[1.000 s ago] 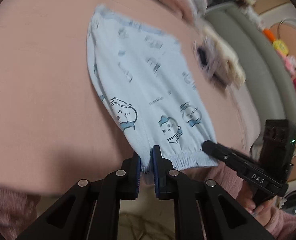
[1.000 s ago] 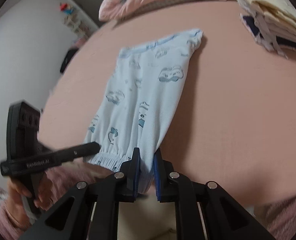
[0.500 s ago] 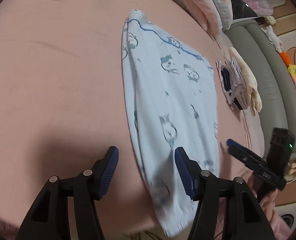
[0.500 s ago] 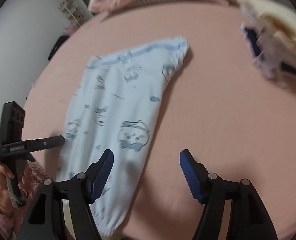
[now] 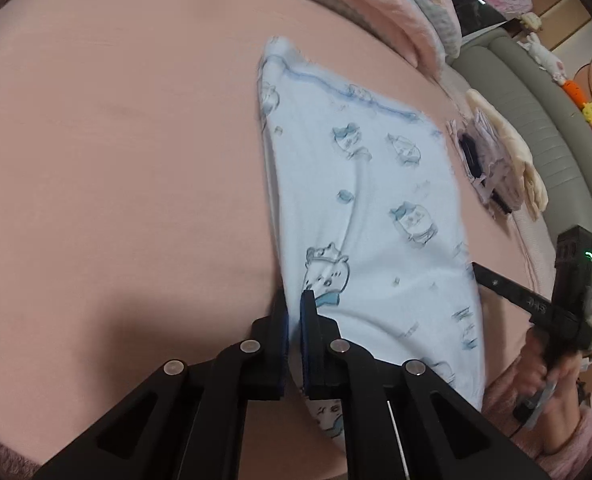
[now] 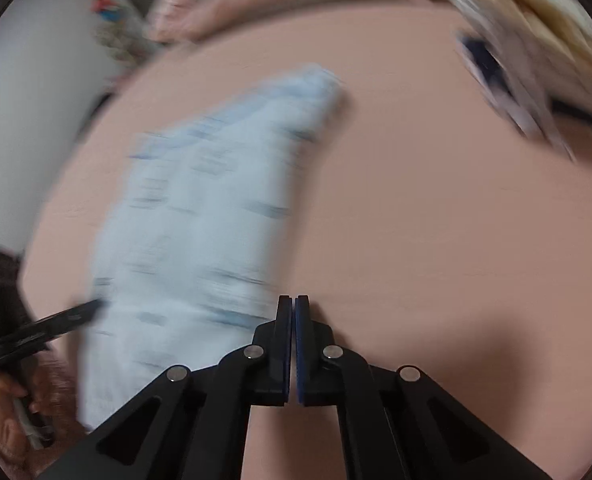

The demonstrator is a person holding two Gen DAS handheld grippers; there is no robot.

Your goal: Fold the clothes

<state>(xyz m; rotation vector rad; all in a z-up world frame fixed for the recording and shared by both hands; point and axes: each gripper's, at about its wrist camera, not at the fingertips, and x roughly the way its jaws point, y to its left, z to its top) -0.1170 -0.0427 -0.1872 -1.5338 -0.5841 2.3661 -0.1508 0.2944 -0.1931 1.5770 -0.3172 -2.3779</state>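
The left claw [image 5: 294, 300] pinches the left edge of the light-blue printed pants [image 5: 376, 216] on the pink bed [image 5: 115, 152], while the right claw [image 6: 293, 304] is closed at their right edge, grip unclear.

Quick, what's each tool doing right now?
Left tool: closed on the light blue printed pants.
Right tool: closed, beside the pants' edge; holding them unclear.

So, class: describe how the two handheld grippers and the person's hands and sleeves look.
Both the left gripper and the right gripper are black, with angular linkage arms, silver rivets and blue pads. The right one's finger carries small white lettering and its body a green light. The hand wears a pink fuzzy sleeve.
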